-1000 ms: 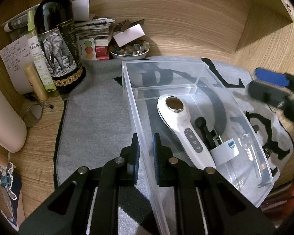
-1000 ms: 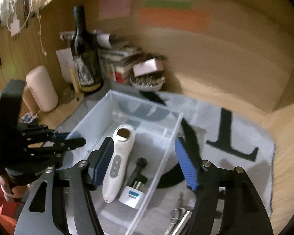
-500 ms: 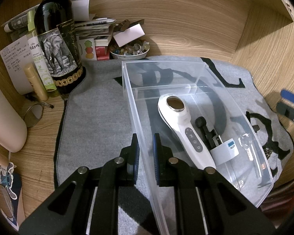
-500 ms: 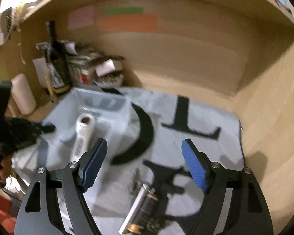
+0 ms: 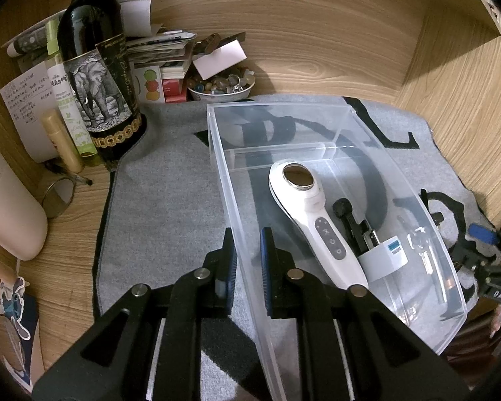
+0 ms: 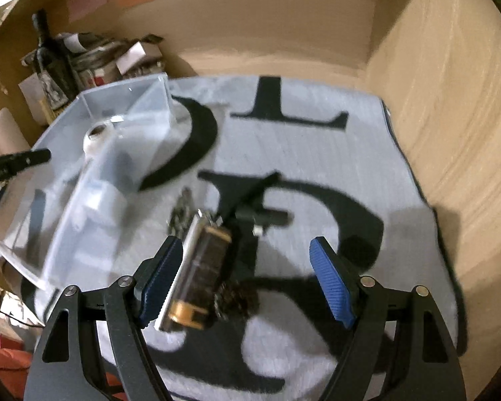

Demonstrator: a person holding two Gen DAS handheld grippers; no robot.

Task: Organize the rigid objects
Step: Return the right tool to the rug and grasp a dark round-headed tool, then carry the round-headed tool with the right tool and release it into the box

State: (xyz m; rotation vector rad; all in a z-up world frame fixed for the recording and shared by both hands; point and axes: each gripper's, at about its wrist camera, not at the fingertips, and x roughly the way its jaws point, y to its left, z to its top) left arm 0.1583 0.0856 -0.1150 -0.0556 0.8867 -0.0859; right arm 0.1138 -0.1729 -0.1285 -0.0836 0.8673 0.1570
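Note:
My left gripper (image 5: 248, 260) is shut on the near-left wall of a clear plastic bin (image 5: 227, 180), one finger inside and one outside. In the bin lie a white handheld device (image 5: 312, 224), a black tool (image 5: 354, 224) and a white plug adapter (image 5: 385, 257). My right gripper (image 6: 247, 280) is open and low over the grey mat. Between its fingers lies a harmonica (image 6: 200, 267) in a clear case, close to the left finger. A black adapter (image 6: 264, 217) and a small chain (image 6: 180, 214) lie just beyond. The bin shows in the right wrist view (image 6: 93, 193) to the left.
A grey mat with black letters (image 6: 300, 153) covers the wooden desk. A wine bottle (image 5: 97, 77), tubes, papers and a bowl of stones (image 5: 220, 85) stand at the back left. A pale cylinder (image 5: 6, 207) lies at the left. Wooden walls close the back and right.
My right gripper has swung right, away from above the bin, and come down over the harmonica on the mat. My left gripper has kept its hold on the bin wall.

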